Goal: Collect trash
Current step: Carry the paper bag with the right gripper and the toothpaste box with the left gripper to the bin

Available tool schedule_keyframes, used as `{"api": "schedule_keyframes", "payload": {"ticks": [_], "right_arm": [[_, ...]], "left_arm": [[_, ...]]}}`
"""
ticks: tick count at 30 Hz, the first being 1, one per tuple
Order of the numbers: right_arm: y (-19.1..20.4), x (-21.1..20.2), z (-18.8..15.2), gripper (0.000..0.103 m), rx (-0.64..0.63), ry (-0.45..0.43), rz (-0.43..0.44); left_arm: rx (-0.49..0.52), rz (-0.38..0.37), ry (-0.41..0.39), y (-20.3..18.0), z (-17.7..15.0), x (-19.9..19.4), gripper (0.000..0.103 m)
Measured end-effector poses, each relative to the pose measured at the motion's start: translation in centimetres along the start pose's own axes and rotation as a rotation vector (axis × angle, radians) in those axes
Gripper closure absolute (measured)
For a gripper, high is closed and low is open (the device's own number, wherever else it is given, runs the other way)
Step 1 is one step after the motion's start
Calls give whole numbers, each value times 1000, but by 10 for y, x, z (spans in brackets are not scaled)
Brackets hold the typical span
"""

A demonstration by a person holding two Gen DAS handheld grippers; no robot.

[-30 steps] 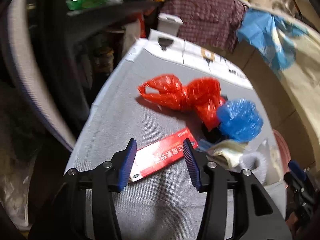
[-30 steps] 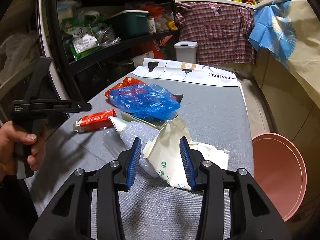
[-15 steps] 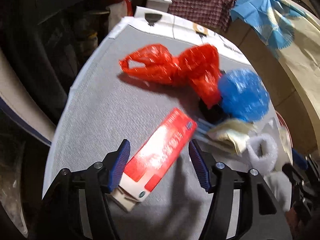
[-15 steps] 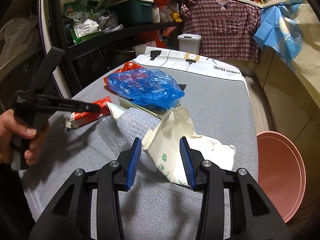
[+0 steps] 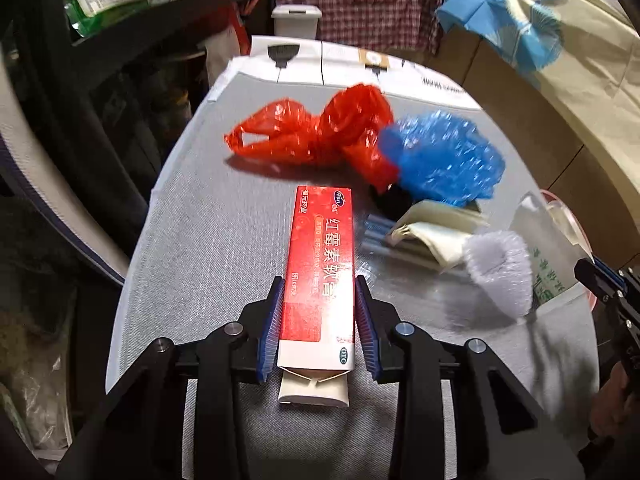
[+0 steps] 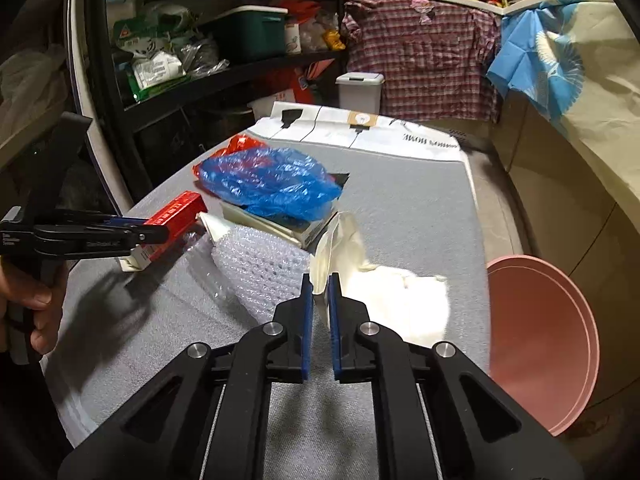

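Note:
My left gripper is shut on a long red ointment box, gripping it at its near end on the grey table. My right gripper is shut on the edge of a cream paper bag. Beyond lie a red plastic bag, a blue plastic bag and a roll of bubble wrap. The left gripper and box also show in the right wrist view.
A pink bin stands on the floor right of the table. A dark shelf rack with goods stands at the left. A small grey pedal bin and a hanging plaid shirt are behind the table.
My left gripper has moved over the red box, lined up with it and closed on it. My right gripper has closed on the cream paper bag.

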State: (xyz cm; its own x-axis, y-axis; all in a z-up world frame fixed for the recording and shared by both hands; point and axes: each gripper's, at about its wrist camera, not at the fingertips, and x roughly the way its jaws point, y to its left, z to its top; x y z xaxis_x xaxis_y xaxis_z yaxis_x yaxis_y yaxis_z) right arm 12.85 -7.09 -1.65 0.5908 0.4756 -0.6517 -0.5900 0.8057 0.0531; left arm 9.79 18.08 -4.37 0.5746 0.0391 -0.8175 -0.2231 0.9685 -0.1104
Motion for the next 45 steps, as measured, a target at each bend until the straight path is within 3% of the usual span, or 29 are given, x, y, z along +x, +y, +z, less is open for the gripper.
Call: {"api": "schedule_keyframes", "payload": {"ticks": [18,45], "right_arm": [[-20,-44,-1,97,64,-90,-77],[-67,-129,26,97,121,-242,-186]], "left_arm": [[10,-11,-142,-15,-8,-54,69],[64,-71,-238,-58,-19,-83,69]]}}
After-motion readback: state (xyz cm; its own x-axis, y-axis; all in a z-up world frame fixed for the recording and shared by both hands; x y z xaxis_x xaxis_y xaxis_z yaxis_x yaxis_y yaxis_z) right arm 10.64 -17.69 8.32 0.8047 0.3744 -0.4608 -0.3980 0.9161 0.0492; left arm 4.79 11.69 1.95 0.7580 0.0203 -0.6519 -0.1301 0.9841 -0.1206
